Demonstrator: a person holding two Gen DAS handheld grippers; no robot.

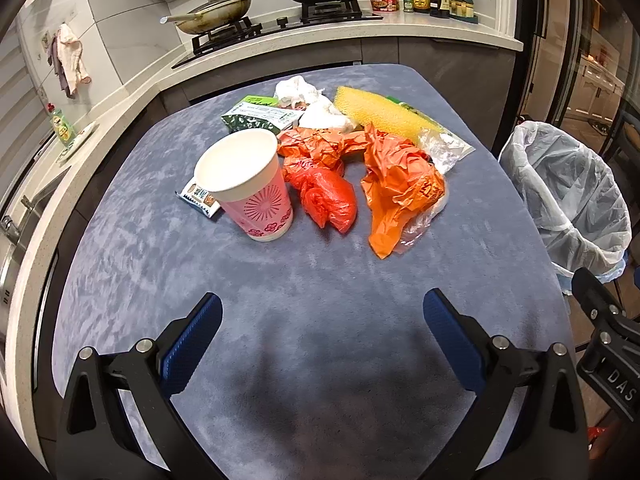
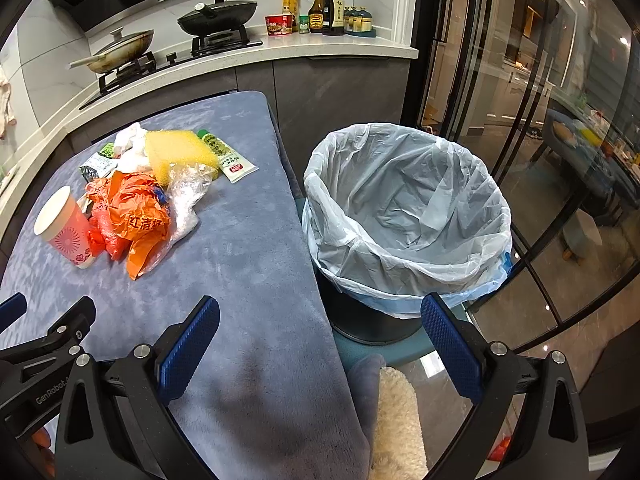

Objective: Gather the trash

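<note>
A heap of trash lies on the blue-grey cloth of the table (image 1: 320, 288): a pink paper cup (image 1: 248, 184) upright at its left, a red plastic bag (image 1: 328, 196), an orange plastic bag (image 1: 400, 188), a yellow sponge (image 1: 380, 114), white tissue (image 1: 300, 92) and a green packet (image 1: 256, 114). The bin (image 2: 404, 204), lined with a pale bag, stands off the table's right edge. My left gripper (image 1: 322, 316) hangs open above bare cloth, short of the heap. Over the table's right edge, in front of the bin, my right gripper (image 2: 320, 320) is open and holds nothing.
A small blue-white wrapper (image 1: 198, 198) lies behind the cup, and a green-capped tube (image 2: 228, 156) sits by the sponge. The counter (image 1: 280, 46) behind carries a stove, two pans and bottles. Glass doors (image 2: 540, 140) stand right of the bin. A fluffy cream cloth (image 2: 396, 420) hangs at the table's near corner.
</note>
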